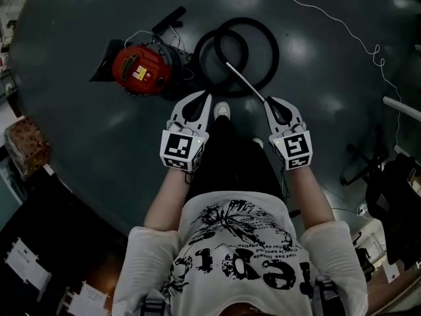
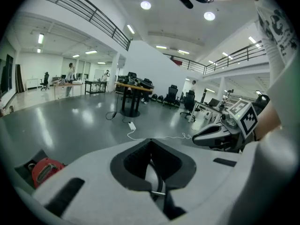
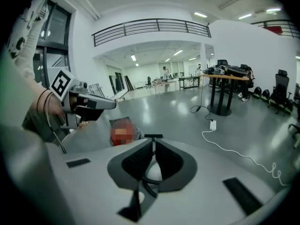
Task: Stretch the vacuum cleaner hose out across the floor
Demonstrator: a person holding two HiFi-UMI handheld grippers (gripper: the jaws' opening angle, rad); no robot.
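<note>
Where the floor (image 1: 66,104) meets the left edge of the head view, a patterned box (image 1: 26,145) and dark furniture (image 1: 39,242) crowd the lower corner, and the ground above them lies open up to the vacuum (image 1: 139,68). Its red body sits left of centre, with a black nozzle (image 1: 170,18) just behind it. Just right of it the hose (image 1: 245,25) lies coiled in two overlapping loops, not stretched out. A thin metal wand (image 1: 245,81) slants from the coil toward the person. The left gripper (image 1: 202,96) hangs above the floor near the coil's near edge and apart from it. Its own view shows the jaws pressed together along a closed seam with nothing between them. A shoe (image 1: 222,110) shows between the two grippers. The right gripper (image 1: 270,101) is likewise closed and empty. Its tip sits just beside the wand's near end, and I cannot tell whether they touch. Right of the coil the floor opens wide, crossed only by a white cable (image 1: 329,18) trailing to the top right. At the right edge a chair base (image 1: 365,166) and dark clutter (image 1: 401,203) close in. Ahead, the gripper views show a long stretch of floor before a round table (image 2: 133,90).
</note>
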